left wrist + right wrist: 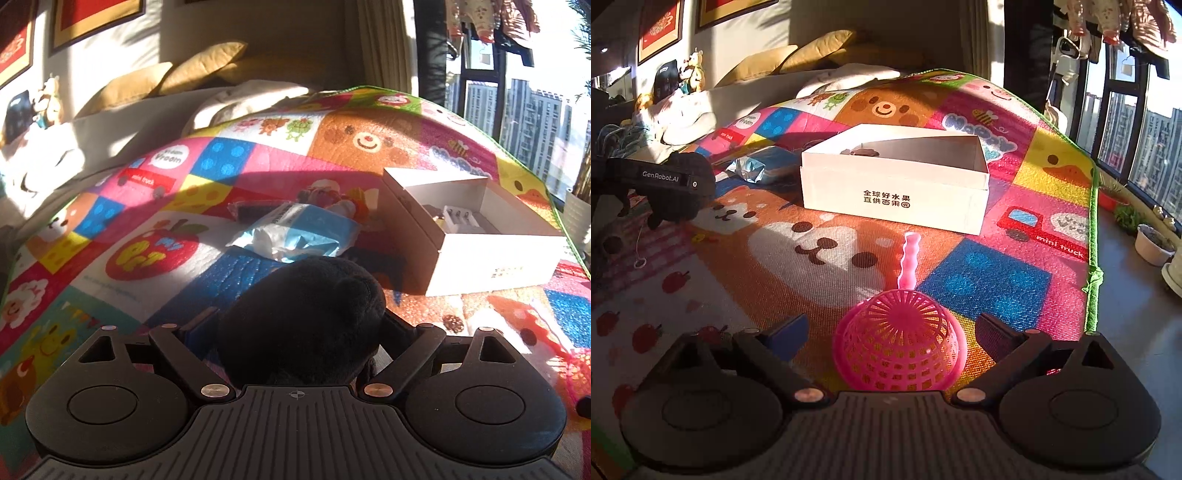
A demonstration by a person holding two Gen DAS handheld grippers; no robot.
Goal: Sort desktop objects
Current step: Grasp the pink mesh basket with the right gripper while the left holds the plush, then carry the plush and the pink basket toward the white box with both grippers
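White box (894,184) blocks ahead; mat (982,280) beside open.

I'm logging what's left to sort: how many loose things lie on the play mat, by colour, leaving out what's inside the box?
Black: 1, fuzzy black plush toy
Pink: 1, pink plastic mesh strainer
Blue and white: 1, crumpled plastic packet
White: 1, open cardboard box
Total: 4

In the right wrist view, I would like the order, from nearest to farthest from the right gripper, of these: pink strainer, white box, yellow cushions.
1. Pink strainer: on the mat, between the open jaws of the right gripper, handle pointing away.
2. White box: farther ahead, at the mat's middle.
3. Yellow cushions: far back, against the wall, to the left.
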